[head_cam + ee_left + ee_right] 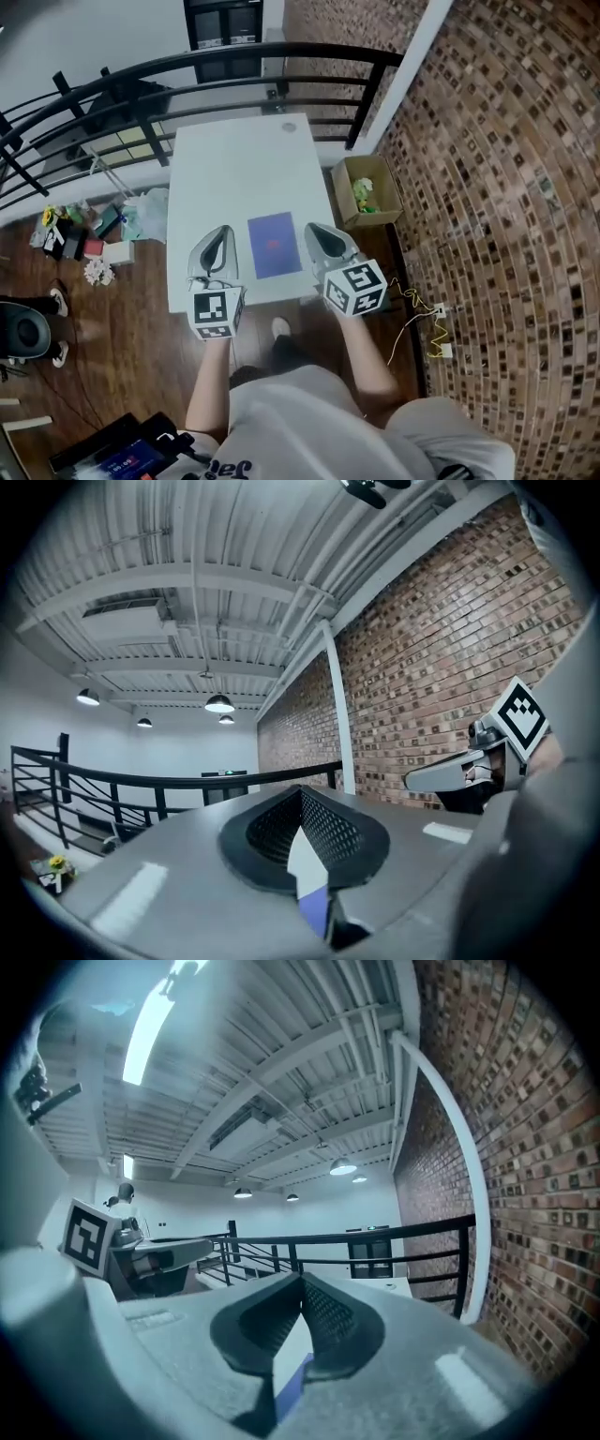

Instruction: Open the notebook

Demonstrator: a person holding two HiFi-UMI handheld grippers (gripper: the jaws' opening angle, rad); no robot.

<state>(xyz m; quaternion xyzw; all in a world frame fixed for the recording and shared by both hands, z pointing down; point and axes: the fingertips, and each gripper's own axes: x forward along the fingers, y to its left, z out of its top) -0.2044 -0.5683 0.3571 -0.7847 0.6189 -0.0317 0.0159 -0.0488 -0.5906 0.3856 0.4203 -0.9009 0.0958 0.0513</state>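
Purple against white: flanking the closed purple rectangular notebook (275,244) with left grey gripper (222,231) and right grey gripper (313,229), jaws pressing together, empty; lying near the white table's (234,159) front edge, long axis pointing away.

The notebook (274,245) lies on the desk (234,169) near its front edge, between the left tool (222,232) and the right tool (315,230), touching neither. A railing (319,49) runs behind the desk. A cardboard box (367,192) sits on the floor (122,319) just right of the desk, with a brick wall (487,187) beyond it. Small clutter (89,234) lies on the floor to the desk's left.
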